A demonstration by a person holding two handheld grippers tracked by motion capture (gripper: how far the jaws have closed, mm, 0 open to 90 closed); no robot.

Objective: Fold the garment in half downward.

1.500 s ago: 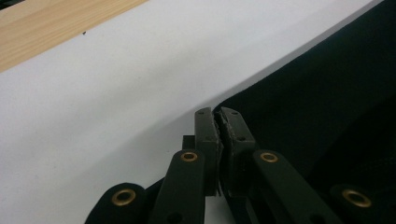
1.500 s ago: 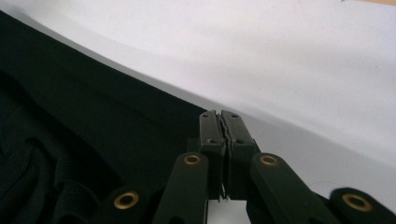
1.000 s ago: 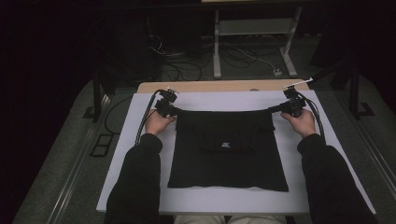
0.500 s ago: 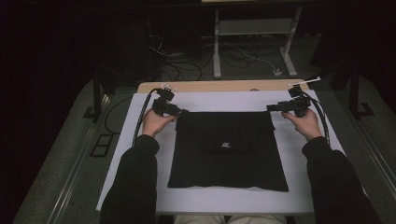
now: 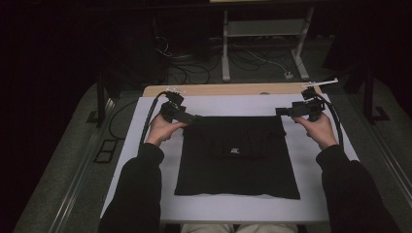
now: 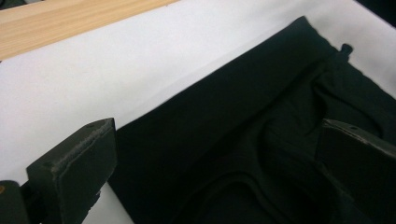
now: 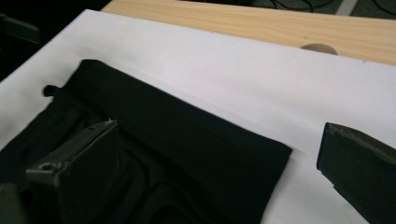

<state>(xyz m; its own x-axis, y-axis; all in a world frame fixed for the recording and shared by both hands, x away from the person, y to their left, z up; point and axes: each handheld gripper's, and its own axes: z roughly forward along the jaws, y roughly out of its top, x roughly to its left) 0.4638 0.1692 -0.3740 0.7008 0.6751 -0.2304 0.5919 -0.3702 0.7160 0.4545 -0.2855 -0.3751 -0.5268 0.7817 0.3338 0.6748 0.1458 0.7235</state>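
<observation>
High view: both jaws have just been opening and stand wide, gripping nothing; left gripper (image 5: 190,117) and right gripper (image 5: 281,111) flank the black cloth's (image 5: 237,155) far corners.

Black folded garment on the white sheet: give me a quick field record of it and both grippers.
item: black folded cloth garment, flat, small pale label near its middle
surface: white sheet over a light wooden table
left gripper: jaws just opened wide, above the garment's far left corner, nothing held
right gripper: jaws just opened wide, above the far right corner, nothing held
garment contact: free of both grippers
</observation>
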